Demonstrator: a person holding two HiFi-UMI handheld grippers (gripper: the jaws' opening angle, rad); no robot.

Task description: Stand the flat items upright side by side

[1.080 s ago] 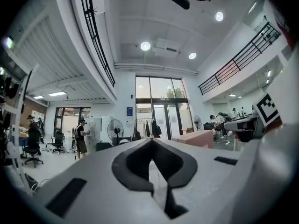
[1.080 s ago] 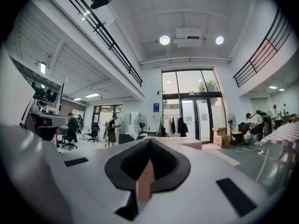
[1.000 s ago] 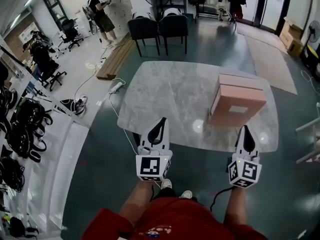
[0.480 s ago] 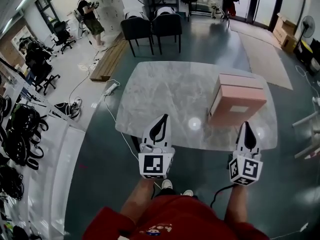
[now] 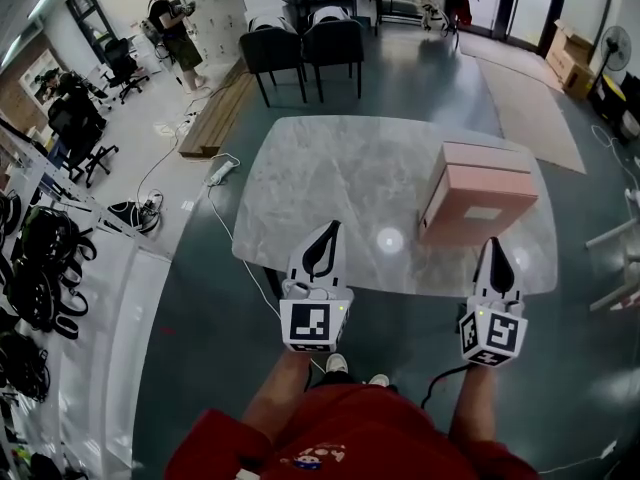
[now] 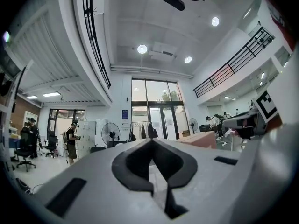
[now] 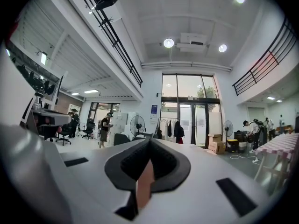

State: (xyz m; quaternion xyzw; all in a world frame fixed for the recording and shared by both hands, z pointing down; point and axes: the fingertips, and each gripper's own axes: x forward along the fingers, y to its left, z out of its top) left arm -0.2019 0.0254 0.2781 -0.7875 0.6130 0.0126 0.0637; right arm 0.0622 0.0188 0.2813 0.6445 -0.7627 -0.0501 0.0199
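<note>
Fingers together (left gripper, right gripper), pink box on table

The head camera looks steeply down from above onto the marble table, with the left gripper and right gripper close beneath it. Each gripper camera rides just behind its own jaws and faces level across the hall. Both share the glass entrance doors and standing fan; head and left gripper views share the pink box.
</note>
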